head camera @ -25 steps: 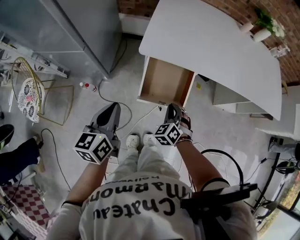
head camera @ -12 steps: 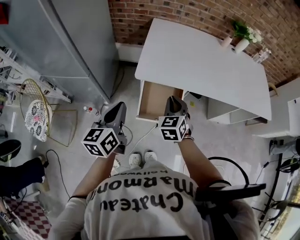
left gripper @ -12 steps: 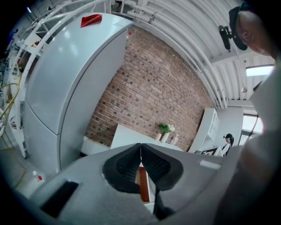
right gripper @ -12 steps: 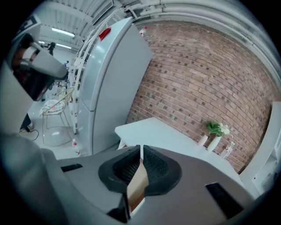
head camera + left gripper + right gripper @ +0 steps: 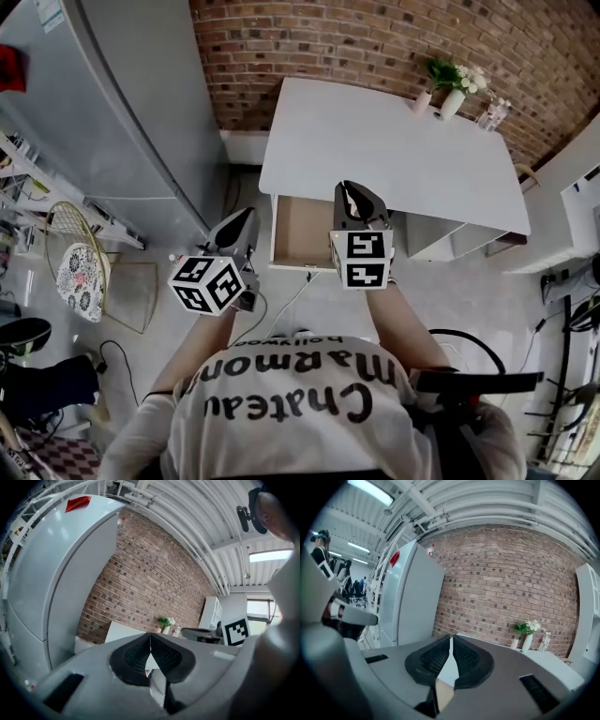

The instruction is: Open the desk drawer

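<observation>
1. The desk drawer (image 5: 300, 234) stands pulled out beneath the white worktop (image 5: 394, 141).
2. The right tool (image 5: 349, 193), jaws together and empty, hovers over its right edge.
3. The left tool (image 5: 242, 221), likewise closed on nothing, hangs just left of it.

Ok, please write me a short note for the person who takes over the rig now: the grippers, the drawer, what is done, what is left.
Left gripper: jaws together, holding nothing, held up in the air to the left of the drawer.
Right gripper: jaws together, empty, raised and pointing at the brick wall.
Drawer: pulled out from under the white desk; neither gripper is on it.
Done: drawer is open.
Left: nothing visible for this task.
</observation>
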Demonstrator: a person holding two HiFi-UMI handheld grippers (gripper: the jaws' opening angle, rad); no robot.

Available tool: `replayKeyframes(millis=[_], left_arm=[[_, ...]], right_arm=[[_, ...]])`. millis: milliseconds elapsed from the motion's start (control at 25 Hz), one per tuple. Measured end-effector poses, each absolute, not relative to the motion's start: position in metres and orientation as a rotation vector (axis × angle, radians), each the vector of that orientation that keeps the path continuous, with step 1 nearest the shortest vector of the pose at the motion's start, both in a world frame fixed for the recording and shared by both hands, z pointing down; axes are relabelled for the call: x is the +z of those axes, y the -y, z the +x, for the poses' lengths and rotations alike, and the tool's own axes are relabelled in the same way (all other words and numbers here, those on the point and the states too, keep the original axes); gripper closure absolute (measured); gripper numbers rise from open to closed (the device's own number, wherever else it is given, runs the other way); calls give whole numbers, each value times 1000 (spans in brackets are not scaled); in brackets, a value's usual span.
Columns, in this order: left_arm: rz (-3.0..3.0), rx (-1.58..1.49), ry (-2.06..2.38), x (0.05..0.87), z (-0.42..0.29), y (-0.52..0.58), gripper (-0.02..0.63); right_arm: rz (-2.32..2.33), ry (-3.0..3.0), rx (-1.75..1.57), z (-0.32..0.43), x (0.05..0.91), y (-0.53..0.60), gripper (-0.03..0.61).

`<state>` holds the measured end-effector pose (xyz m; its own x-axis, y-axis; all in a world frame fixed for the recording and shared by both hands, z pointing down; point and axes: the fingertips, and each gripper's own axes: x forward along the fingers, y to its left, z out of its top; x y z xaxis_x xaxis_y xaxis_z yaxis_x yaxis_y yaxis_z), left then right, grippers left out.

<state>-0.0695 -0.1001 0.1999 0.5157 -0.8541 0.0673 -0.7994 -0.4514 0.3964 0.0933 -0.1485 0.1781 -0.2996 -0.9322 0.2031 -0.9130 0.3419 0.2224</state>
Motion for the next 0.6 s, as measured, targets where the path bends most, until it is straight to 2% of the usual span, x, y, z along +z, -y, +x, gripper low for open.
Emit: replayKeyframes(millis=[280, 600], left_arm=[[2424, -161, 1414, 170, -68, 116, 597], [2460, -142, 1398, 160, -60, 126, 597]], right_arm=[[1812, 2453, 61, 129, 129, 139, 551], [1914, 2361, 139, 174, 135, 136, 558]])
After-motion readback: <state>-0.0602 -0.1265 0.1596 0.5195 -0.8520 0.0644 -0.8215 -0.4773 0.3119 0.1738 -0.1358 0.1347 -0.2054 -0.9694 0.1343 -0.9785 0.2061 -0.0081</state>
